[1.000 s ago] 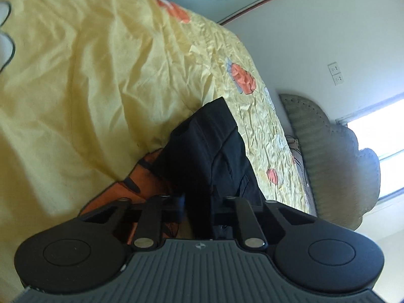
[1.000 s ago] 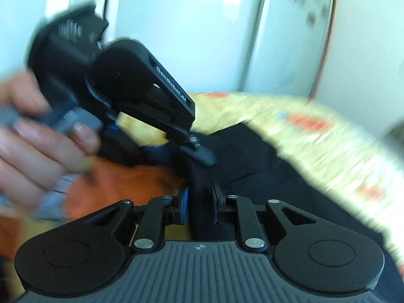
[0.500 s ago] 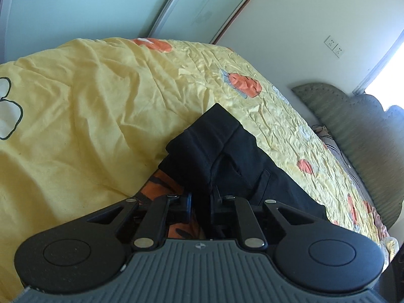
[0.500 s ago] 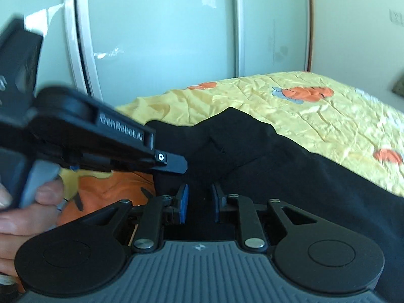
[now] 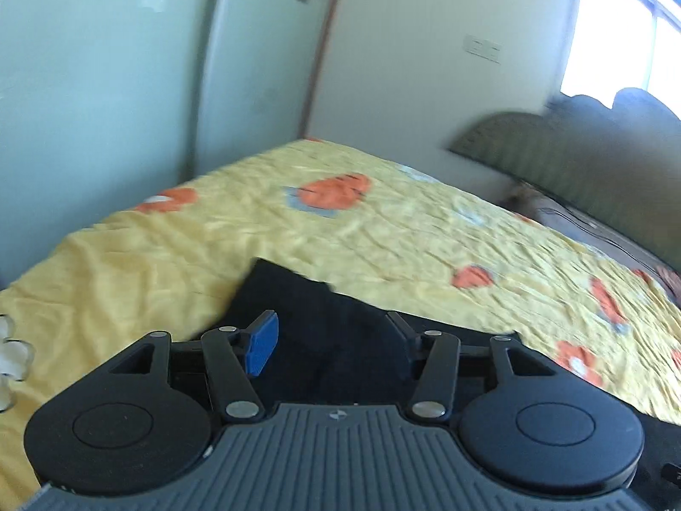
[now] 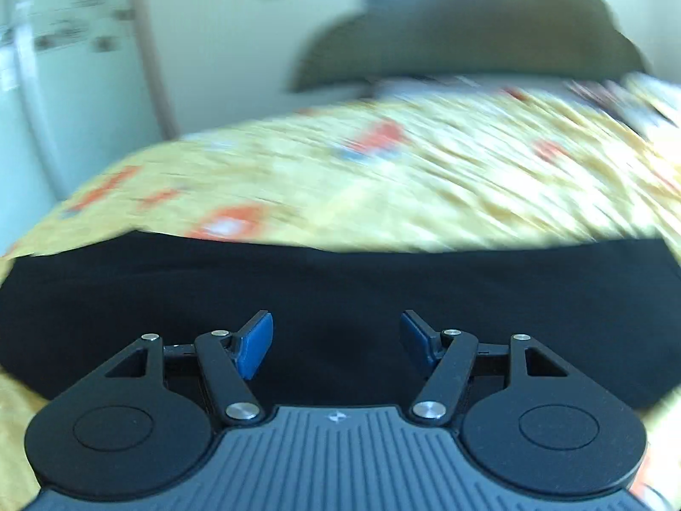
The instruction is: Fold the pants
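A bed (image 5: 170, 264) covered by a yellow quilt (image 5: 404, 238) with orange motifs is seen in both wrist views, backed by a dark green headboard (image 5: 553, 144) and pale wardrobe doors (image 5: 106, 85). The black pants (image 6: 340, 281) are laid on the quilt near its front edge; in the right wrist view they are spread as a wide dark band across the frame, and in the left wrist view (image 5: 323, 323) only one narrower end is shown, with a corner reaching out over the yellow fabric. The left hand-held gripper (image 5: 330, 343) is held just above that end, released, its blue-padded fingers (image 5: 261, 343) set wide apart with nothing between them. The right hand-held gripper (image 6: 336, 343) is likewise released over the middle of the pants, its fingers (image 6: 255, 343) spread and gripping no cloth
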